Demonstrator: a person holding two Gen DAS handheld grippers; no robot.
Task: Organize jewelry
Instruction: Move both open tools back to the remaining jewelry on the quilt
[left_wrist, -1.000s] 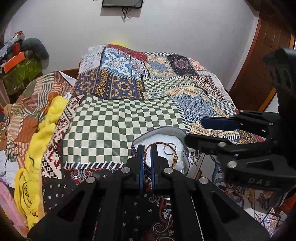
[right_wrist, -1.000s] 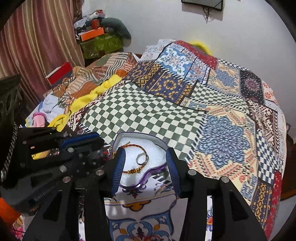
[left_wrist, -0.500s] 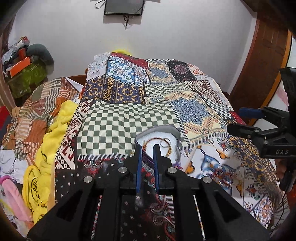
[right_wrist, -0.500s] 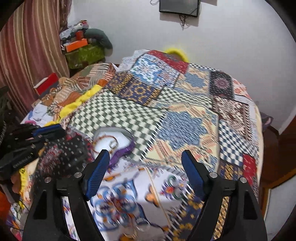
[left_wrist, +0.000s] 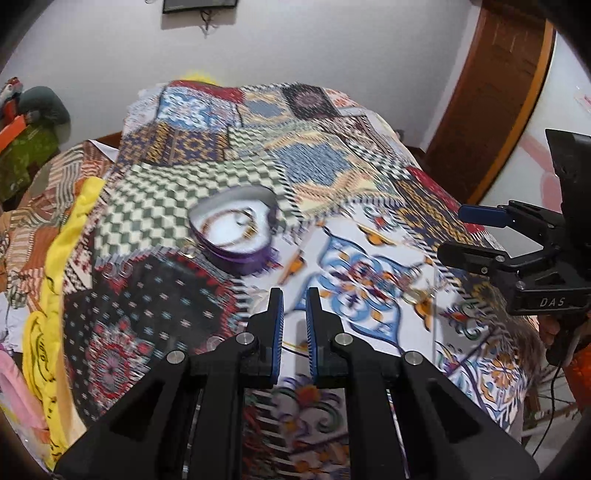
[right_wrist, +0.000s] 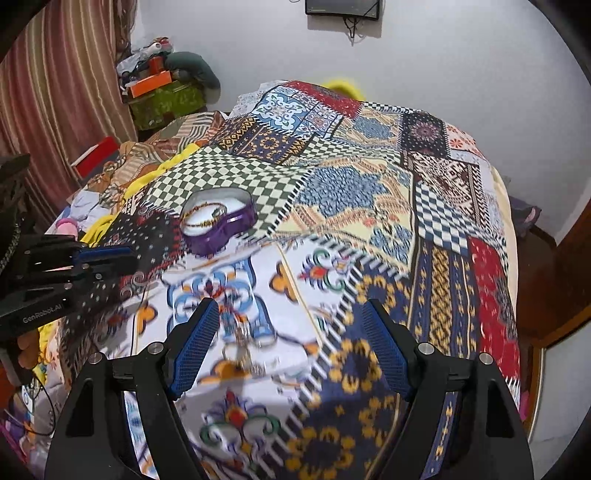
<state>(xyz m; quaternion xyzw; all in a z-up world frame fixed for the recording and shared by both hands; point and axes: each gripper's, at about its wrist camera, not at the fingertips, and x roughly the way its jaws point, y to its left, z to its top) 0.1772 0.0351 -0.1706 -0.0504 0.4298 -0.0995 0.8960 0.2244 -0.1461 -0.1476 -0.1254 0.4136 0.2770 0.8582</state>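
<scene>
A purple heart-shaped jewelry box with a white lining sits open on the patchwork bedspread; it also shows in the right wrist view. A beaded bracelet and a ring lie inside it. Loose jewelry pieces lie blurred on the white floral patch, just ahead of my right gripper, which is wide open and empty. My left gripper hovers above the bedspread with its jaws nearly closed, a narrow gap between them, holding nothing. The box lies well ahead of both grippers.
The bed fills both views. A yellow cloth and a pile of clothes lie along its left side. A wooden door stands at the right. Boxes are stacked in the far left corner.
Both grippers have pulled back from the box, which now lies farther ahead. The right gripper has opened wider and now hovers over loose jewelry on the white patch.
</scene>
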